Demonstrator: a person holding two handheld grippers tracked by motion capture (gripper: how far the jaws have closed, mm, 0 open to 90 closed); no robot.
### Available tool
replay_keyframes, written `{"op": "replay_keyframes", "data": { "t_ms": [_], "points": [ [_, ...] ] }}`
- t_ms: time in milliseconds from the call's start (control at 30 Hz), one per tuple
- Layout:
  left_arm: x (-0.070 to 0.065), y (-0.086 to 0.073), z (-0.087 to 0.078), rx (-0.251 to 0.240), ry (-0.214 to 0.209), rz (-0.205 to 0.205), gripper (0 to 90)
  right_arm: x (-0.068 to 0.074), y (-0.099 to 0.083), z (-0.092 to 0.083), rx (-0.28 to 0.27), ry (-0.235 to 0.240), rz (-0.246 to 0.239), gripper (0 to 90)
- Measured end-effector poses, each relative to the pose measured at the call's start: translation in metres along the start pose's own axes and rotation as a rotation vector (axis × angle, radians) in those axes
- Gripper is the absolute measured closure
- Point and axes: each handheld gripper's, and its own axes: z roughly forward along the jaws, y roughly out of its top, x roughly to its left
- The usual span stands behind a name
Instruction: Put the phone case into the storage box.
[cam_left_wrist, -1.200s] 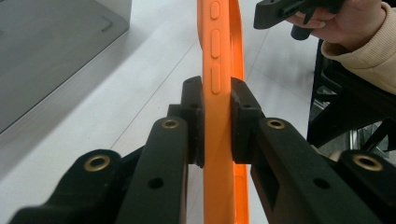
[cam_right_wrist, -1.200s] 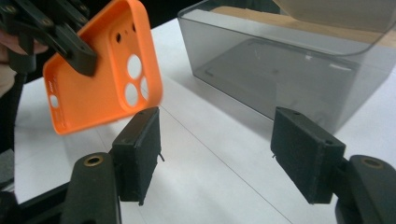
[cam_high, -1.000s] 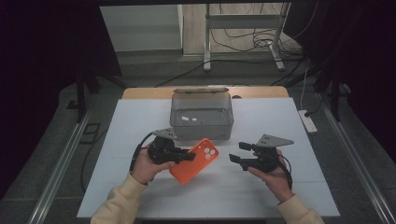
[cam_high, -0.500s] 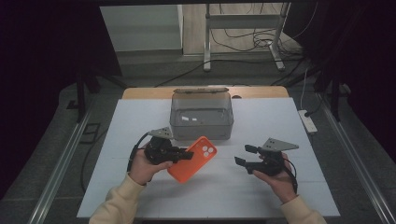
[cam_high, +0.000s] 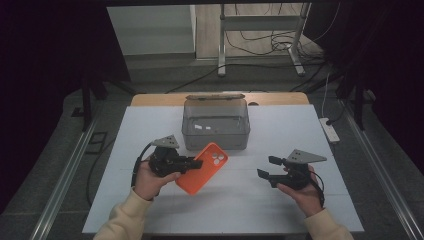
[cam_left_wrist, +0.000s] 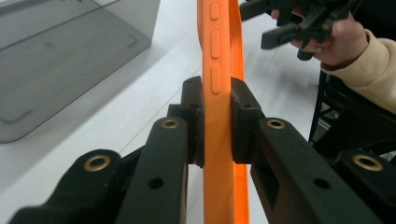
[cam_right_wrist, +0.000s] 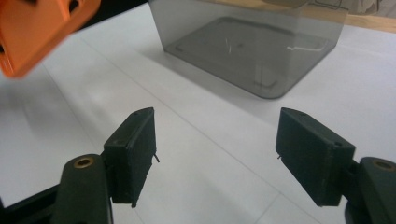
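Note:
An orange phone case (cam_high: 207, 170) is held above the white table (cam_high: 250, 210), with my left gripper (cam_high: 197, 163) shut on its edge. In the left gripper view both pads press the case (cam_left_wrist: 218, 56) from either side, at the side buttons. My right gripper (cam_high: 265, 166) hovers to the right of the case, apart from it. Its jaws have just been opening and nothing is between them. The right gripper view has the wide-spread fingers (cam_right_wrist: 133, 149) over bare table and a corner of the case (cam_right_wrist: 32, 28) at the top left.
A grey see-through box (cam_high: 216, 125) stands just behind the case at the table's middle back. A white power strip (cam_high: 330, 131) lies at the right edge. Metal rails run along both sides, with cables on the floor beyond.
The right gripper's jaws stand a little wider apart than before. The left gripper and the case have kept still.

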Motion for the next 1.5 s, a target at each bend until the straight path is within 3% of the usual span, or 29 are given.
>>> {"op": "replay_keyframes", "data": {
  "t_ms": [200,367,867,1500],
  "points": [
    [0.005,0.000,-0.001,-0.011,0.012,-0.023,79.3,0.004,-0.008,-0.002,0.034,-0.011,-0.016,28.9],
    [0.005,0.000,0.001,-0.001,0.017,-0.022,79.2,0.002,-0.012,-0.007,0.029,-0.028,0.014,28.2],
    [0.007,0.007,0.002,-0.003,0.041,-0.050,79.2,-0.004,-0.017,-0.007,0.042,-0.046,0.037,27.6],
    [0.006,0.030,-0.009,-0.024,0.086,-0.037,79.3,-0.005,-0.017,-0.009,0.045,-0.069,0.031,27.7]
  ]
}}
